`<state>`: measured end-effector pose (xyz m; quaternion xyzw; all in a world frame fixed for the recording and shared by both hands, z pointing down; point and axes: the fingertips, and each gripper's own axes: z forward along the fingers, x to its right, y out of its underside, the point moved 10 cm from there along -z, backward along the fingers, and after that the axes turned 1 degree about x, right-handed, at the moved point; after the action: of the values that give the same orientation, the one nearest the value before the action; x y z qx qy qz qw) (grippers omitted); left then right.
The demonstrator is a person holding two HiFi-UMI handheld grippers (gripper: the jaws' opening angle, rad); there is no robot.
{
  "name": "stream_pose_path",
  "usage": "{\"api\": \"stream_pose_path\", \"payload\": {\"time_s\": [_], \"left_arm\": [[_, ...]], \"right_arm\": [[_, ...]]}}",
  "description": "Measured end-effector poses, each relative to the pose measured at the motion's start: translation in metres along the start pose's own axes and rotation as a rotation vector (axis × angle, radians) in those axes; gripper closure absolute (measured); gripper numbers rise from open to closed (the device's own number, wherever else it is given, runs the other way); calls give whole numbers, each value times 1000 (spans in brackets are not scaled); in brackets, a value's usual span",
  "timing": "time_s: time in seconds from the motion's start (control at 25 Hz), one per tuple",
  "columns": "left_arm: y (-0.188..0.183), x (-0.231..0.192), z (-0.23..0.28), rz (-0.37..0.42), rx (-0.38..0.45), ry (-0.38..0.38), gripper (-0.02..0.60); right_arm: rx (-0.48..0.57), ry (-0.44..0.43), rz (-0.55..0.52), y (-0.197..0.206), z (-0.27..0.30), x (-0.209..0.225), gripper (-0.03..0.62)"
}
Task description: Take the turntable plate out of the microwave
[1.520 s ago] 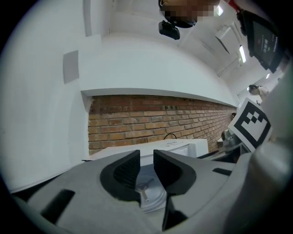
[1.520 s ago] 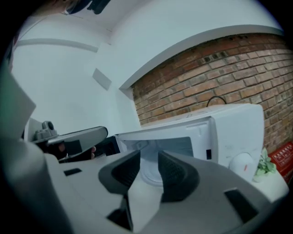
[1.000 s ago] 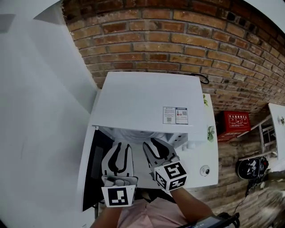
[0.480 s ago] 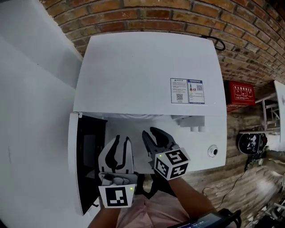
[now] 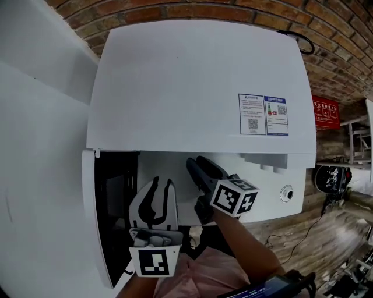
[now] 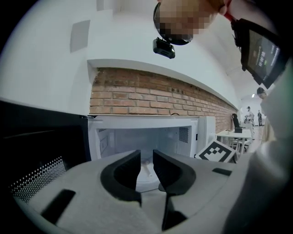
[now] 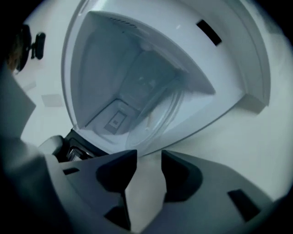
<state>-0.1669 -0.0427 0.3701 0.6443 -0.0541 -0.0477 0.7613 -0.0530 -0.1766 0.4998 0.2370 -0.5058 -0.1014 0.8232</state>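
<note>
The white microwave [image 5: 198, 81] stands with its door [image 5: 96, 233] swung open to the left. Inside the cavity lies the clear glass turntable plate [image 7: 155, 119], also seen low between the left jaws as a pale disc [image 6: 145, 172]. My left gripper [image 5: 161, 183] is level before the opening's left half, its jaws [image 6: 146, 157] apart and empty. My right gripper [image 5: 196, 162] is rolled to one side at the cavity's mouth. Its jaws [image 7: 149, 157] are opening with nothing between them, a short way from the plate's near rim.
A brick wall [image 5: 233, 11] runs behind the microwave, a white wall to its left. A printed label [image 5: 263, 114] sits on the microwave's top, and a black cable [image 5: 303, 42] hangs behind it. A red box [image 5: 326, 113] stands at the right. The dark door panel [image 6: 36, 151] is beside my left gripper.
Both grippers have sunk toward the cavity mouth. The right gripper has rolled, so its marker cube now faces differently, and it reaches closer to the opening.
</note>
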Motion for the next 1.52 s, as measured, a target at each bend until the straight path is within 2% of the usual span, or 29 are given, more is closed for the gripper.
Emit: {"api": "stream_pose_path", "payload": {"time_s": [0.24, 0.32, 0.52, 0.68, 0.76, 1.28, 1.4, 1.52], "left_arm": [[3, -6, 1, -10, -9, 2, 494], [3, -7, 0, -11, -11, 0, 494], [2, -11, -1, -10, -18, -7, 494], [1, -14, -4, -7, -15, -12, 494], [0, -14, -6, -7, -11, -15, 494], [-5, 1, -18, 4, 9, 23, 494], [-6, 3, -17, 5, 16, 32, 494], [-8, 5, -16, 6, 23, 37, 494]], "right_arm": [[51, -92, 268, -2, 17, 8, 393], [73, -119, 321, -5, 20, 9, 393], [77, -108, 413, -1, 17, 13, 450], [101, -140, 401, -2, 14, 6, 545], [106, -149, 397, 0, 12, 5, 551], [140, -172, 411, 30, -23, 1, 557], [144, -172, 404, 34, -26, 0, 552], [159, -210, 364, 30, -21, 3, 524]]}}
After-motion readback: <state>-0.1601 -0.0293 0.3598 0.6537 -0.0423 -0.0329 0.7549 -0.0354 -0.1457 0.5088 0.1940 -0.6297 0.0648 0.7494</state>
